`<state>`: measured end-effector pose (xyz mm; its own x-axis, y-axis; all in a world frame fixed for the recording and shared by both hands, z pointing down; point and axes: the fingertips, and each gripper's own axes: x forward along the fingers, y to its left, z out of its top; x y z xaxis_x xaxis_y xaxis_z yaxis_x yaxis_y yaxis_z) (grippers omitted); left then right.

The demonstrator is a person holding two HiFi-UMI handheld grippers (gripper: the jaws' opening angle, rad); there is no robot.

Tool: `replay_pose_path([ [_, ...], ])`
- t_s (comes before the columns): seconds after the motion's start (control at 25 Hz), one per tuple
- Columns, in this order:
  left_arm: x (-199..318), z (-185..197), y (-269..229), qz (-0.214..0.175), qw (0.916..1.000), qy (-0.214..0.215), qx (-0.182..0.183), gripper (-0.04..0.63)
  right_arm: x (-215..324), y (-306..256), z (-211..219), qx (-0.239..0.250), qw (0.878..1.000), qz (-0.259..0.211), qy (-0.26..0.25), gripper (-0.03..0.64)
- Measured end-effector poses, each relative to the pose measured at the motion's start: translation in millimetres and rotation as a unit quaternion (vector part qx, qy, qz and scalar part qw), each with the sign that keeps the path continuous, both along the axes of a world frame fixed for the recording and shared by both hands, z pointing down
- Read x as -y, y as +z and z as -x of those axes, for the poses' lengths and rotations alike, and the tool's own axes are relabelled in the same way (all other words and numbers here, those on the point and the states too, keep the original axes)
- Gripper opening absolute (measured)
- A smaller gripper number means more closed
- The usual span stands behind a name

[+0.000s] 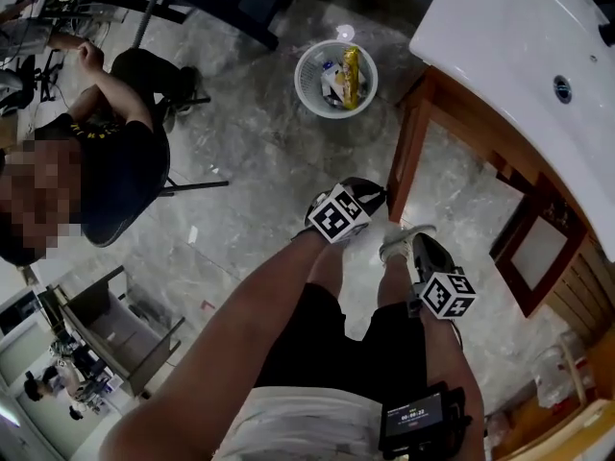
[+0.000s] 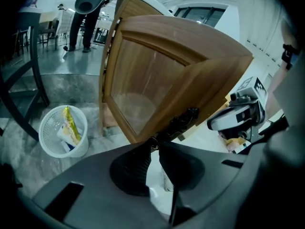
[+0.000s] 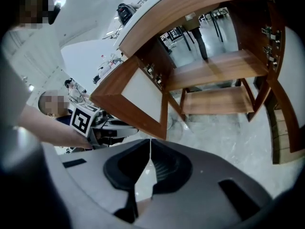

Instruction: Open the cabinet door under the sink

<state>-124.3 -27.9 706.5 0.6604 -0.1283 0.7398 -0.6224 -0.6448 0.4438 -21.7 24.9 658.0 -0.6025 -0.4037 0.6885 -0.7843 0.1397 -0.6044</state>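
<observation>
The wooden cabinet under the white sink (image 1: 519, 56) has its left door (image 1: 408, 157) swung out towards me. In the left gripper view that door (image 2: 157, 75) fills the frame, a pale panel in a brown frame, with a dark ornate handle (image 2: 185, 119) on its edge. My left gripper (image 2: 155, 143) has its tips nearly together at the lower end of this handle and seems to pinch it. In the head view the left gripper (image 1: 368, 196) sits right at the door's edge. My right gripper (image 3: 150, 143) is shut and holds nothing, a little short of the door (image 3: 138, 99).
The right door (image 1: 538, 253) also stands open, and bare wooden shelves (image 3: 219, 70) show inside. A white wastebasket (image 1: 335, 78) with rubbish stands on the marble floor beyond the left door. A person (image 1: 106, 161) sits on a chair at the left. Bottles (image 1: 557, 373) stand at the lower right.
</observation>
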Motion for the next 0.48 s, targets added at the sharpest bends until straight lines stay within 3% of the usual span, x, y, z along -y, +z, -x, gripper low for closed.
replay_pose_path([
  [0.32, 14.8, 60.2, 0.9, -0.025, 0.999, 0.025, 0.026, 0.054, 4.8, -2.5, 29.7, -0.012, 1.0, -0.002, -0.021, 0.02],
  [0.48, 16.6, 70.1, 1.8, -0.03, 0.9982, 0.044, 0.028, 0.046, 5.5, -4.6, 41.5, -0.017, 1.0, 0.001, -0.025, 0.02],
])
